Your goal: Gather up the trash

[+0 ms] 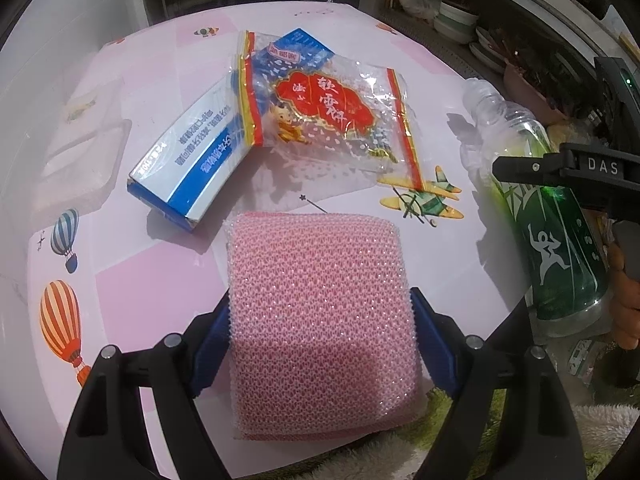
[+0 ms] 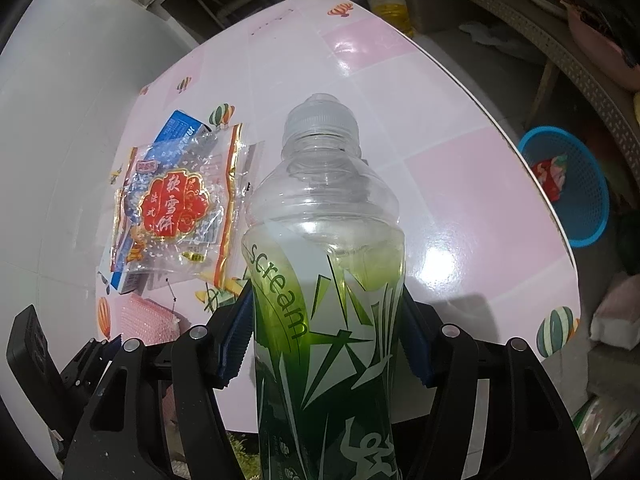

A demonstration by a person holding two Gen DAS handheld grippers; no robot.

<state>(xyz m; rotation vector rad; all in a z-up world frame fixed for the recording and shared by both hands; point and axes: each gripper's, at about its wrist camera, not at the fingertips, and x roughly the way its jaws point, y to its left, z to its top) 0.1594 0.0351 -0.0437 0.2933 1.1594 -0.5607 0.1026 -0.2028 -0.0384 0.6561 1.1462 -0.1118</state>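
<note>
Green-labelled bottle [image 2: 326, 280] clamped between right gripper [image 2: 326, 344] pads, lifted over the pink table [image 2: 460, 184]. Pink mesh sponge [image 1: 324, 320] pinched in left gripper [image 1: 322, 344]. Seemingly mid-carry; next, probably swung toward blue basket [image 2: 588, 200] beyond the table edge and dropped. Snack wrapper [image 1: 320, 108] and blue box [image 1: 188, 164] left lying, overlapped.

A pink checked tablecloth [image 2: 460, 176] printed with balloons and planes covers the table. Stacked bowls [image 1: 456, 20] sit on a shelf beyond it, and an oil jug [image 2: 390, 2] stands on the floor.
</note>
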